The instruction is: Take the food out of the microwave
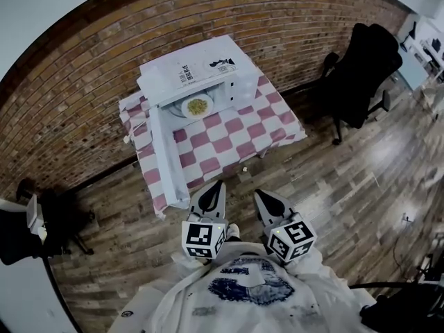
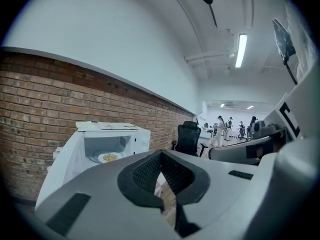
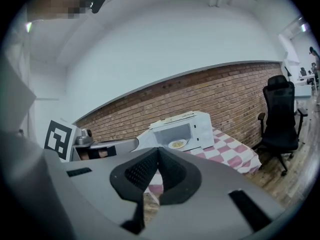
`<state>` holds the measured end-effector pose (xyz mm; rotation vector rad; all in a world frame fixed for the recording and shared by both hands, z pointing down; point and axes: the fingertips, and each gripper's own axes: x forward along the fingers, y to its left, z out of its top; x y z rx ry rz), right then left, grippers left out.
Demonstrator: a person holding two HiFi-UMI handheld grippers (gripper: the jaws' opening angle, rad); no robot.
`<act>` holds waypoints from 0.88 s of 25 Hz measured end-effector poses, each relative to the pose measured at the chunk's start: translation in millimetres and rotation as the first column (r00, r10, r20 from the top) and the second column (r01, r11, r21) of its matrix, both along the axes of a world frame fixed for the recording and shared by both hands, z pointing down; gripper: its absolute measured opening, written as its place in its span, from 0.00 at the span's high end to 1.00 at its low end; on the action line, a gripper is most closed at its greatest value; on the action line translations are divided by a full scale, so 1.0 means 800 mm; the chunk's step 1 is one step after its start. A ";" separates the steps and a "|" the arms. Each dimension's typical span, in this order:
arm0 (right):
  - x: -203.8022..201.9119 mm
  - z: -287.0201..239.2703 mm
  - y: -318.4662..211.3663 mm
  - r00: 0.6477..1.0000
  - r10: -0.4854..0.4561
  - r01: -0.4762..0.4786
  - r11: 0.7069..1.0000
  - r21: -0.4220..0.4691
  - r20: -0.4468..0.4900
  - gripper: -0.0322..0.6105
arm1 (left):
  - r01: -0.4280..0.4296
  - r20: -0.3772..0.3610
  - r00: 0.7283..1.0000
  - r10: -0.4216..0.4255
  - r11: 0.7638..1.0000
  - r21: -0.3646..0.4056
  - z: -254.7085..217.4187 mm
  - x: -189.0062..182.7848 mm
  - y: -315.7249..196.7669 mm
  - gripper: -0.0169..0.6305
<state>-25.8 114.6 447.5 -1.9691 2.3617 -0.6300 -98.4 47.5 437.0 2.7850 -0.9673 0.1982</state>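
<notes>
Closest to the head camera, the person's white garment [image 1: 243, 290] is filling the bottom of the view, and just beyond it two hand-held grippers are pointing side by side toward the table. Left gripper [image 1: 216, 184] is showing its jaws closed tip to tip with nothing between them; right gripper [image 1: 259, 193] is likewise showing its jaws pressed together and empty. Each is carrying one marker cube, two in all. One stretch of wooden floor [image 1: 333, 179] is separating both grippers from the single table [image 1: 277, 127], which is wearing a pink-and-white checked cloth and standing against the brick wall [image 1: 76, 82]. One white microwave [image 1: 208, 64] is sitting at the rear of that table, well apart from both grippers. Its door [image 1: 168, 151] is hanging fully open, swinging out along the table's left side toward the person and reaching past the front edge. One plate of food [image 1: 198, 107] is resting inside the open cavity, in plain sight from all three views. Two chairs are standing clear of the table: one black office chair [image 1: 361, 64] to the right by the wall, and one dark chair [image 1: 48, 217] to the left. Several persons, too small to count, are standing far off in the room beyond, as the left gripper view is showing
</notes>
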 end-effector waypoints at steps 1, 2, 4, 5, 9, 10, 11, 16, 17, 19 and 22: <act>-0.001 0.001 -0.008 1.000 0.000 0.000 1.000 -0.003 0.001 0.93 | -0.002 -0.001 1.000 0.002 1.000 -0.002 0.001 0.001 -0.009 0.96; -0.002 0.001 -0.014 1.000 0.001 -0.001 1.000 -0.007 0.004 0.93 | -0.004 -0.001 1.000 0.004 1.000 -0.007 0.002 0.002 -0.016 0.96; 0.000 0.002 -0.024 1.000 0.003 -0.003 1.000 -0.015 0.003 0.93 | -0.007 -0.003 1.000 0.006 1.000 -0.020 0.006 0.003 -0.025 0.96; 0.001 0.002 -0.030 1.000 0.004 -0.004 1.000 -0.016 -0.001 0.93 | -0.006 -0.003 1.000 0.006 1.000 -0.023 0.007 0.003 -0.029 0.96; 0.005 0.001 -0.051 1.000 -0.003 0.003 1.000 -0.022 -0.004 0.93 | -0.011 -0.014 1.000 0.010 0.999 -0.044 0.010 0.009 -0.049 0.96; 0.006 0.002 -0.055 1.000 -0.007 0.007 1.000 -0.027 -0.001 0.93 | -0.012 -0.015 1.000 0.011 0.999 -0.050 0.011 0.011 -0.052 0.96; 0.008 0.004 -0.060 1.000 -0.010 0.010 0.999 -0.033 0.000 0.93 | -0.012 -0.014 1.000 0.011 0.999 -0.053 0.012 0.013 -0.054 0.96; 0.014 0.009 -0.101 0.999 -0.052 0.053 0.998 -0.038 0.005 0.93 | 0.007 -0.036 0.999 -0.009 0.998 -0.056 0.013 0.021 -0.084 0.96; 0.014 0.010 -0.111 0.998 -0.067 0.067 0.997 -0.038 0.005 0.93 | 0.017 -0.036 0.999 -0.019 0.998 -0.057 0.014 0.022 -0.092 0.96; 0.017 0.012 -0.130 0.996 -0.091 0.092 0.995 -0.040 0.007 0.93 | 0.039 -0.031 0.999 -0.041 0.997 -0.059 0.015 0.027 -0.109 0.96; 0.029 0.014 -0.159 0.993 -0.115 0.116 0.992 -0.043 0.029 0.93 | 0.072 -0.035 0.997 -0.074 0.996 -0.049 0.012 0.034 -0.135 0.96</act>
